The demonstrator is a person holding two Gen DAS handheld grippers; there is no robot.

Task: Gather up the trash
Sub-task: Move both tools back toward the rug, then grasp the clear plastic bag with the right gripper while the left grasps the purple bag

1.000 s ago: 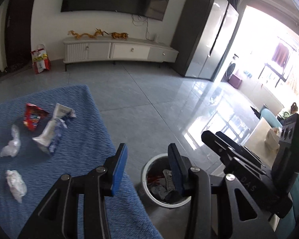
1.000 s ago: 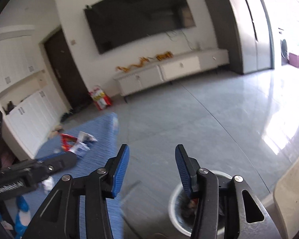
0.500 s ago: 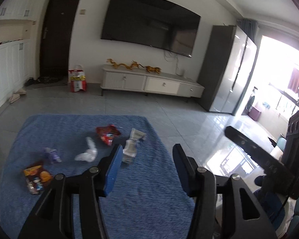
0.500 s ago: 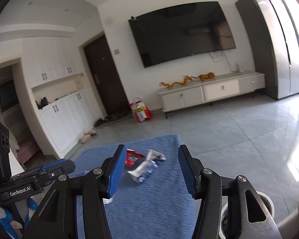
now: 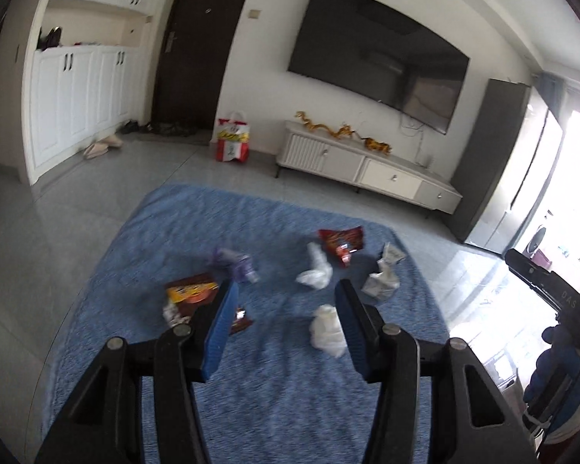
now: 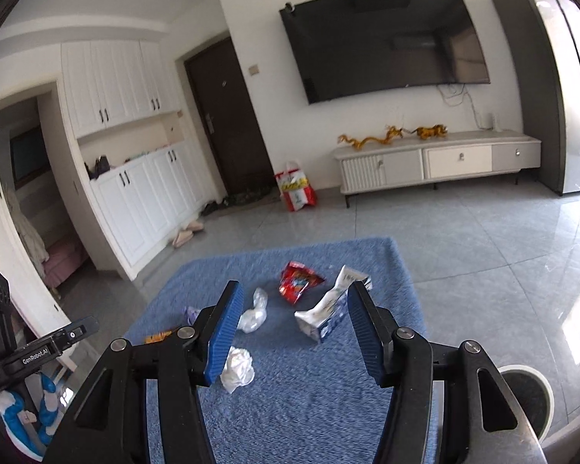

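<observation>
Trash lies scattered on a blue rug: a red snack wrapper, a flattened white and blue carton, two crumpled white tissues, a purple wrapper and an orange snack pack. My left gripper hovers open above the rug's near half, with nothing between its blue pads. My right gripper is also open and empty. It points at the carton and the red wrapper, with a tissue by its left finger.
A white-rimmed trash bin stands on the tiled floor right of the rug. Beyond the rug are a white TV cabinet, a red shopping bag and white cupboards. A person's blue slipper shows at the lower left.
Both views have swung left from the bin and bare floor onto the rug. The bin has left the left wrist view. Both pairs of jaws stand a little wider.
</observation>
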